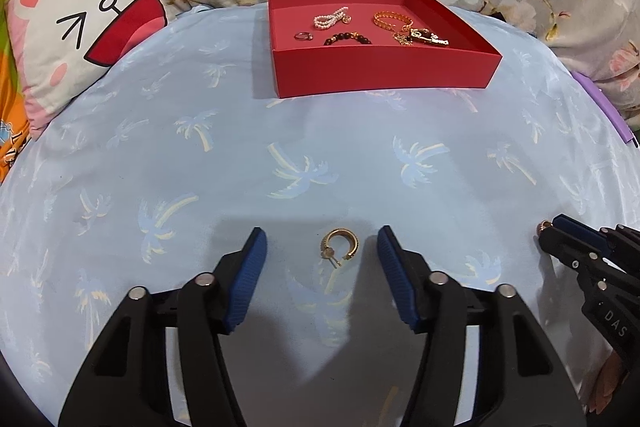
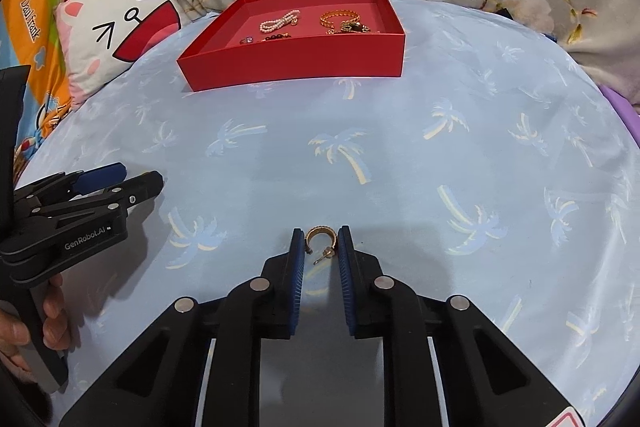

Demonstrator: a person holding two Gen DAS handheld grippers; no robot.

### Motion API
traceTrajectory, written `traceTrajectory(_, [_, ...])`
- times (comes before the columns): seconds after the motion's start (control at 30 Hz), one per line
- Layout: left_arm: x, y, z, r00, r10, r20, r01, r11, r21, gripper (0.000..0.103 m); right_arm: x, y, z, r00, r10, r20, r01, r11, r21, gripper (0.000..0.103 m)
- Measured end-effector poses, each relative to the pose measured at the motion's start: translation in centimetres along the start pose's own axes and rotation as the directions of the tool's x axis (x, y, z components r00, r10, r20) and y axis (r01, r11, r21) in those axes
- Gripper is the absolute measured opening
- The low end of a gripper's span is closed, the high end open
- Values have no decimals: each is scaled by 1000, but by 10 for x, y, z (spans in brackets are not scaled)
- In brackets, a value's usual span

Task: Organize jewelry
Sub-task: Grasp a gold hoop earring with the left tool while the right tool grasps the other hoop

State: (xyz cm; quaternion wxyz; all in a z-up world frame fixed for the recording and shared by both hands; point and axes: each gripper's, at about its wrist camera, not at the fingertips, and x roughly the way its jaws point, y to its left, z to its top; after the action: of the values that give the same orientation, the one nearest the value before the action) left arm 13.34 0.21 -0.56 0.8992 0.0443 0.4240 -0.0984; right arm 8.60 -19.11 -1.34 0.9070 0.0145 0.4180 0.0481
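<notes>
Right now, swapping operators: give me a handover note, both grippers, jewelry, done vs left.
Left gripper: open, straddling a gold hoop earring on the blue cloth, pads clear of it.
Right gripper: shut on a second hoop earring, not lifted.
Done: pearl strand, ring, dark bead bracelet, gold pieces lie in the red tray.
Left: grip the left earring, carry both to the tray.

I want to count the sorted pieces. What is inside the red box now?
Inside the red box: a pearl bracelet, a small ring, a dark bead bracelet, a gold chain bracelet and a tangled gold-and-black piece. The near wall hides part of the floor.
</notes>
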Motion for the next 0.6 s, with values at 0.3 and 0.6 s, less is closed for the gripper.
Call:
traceTrajectory(0.3, [-2, -2, -1, 1000, -21, 8, 21, 1000, 19, 19, -1, -2, 1, 1000, 14, 0, -14, 1000, 17, 16])
traceTrajectory(0.6, [-4, -3, -1, 999, -52, 7, 52, 998, 19, 16, -4, -6, 1, 1000, 27, 7, -28, 999, 38, 16])
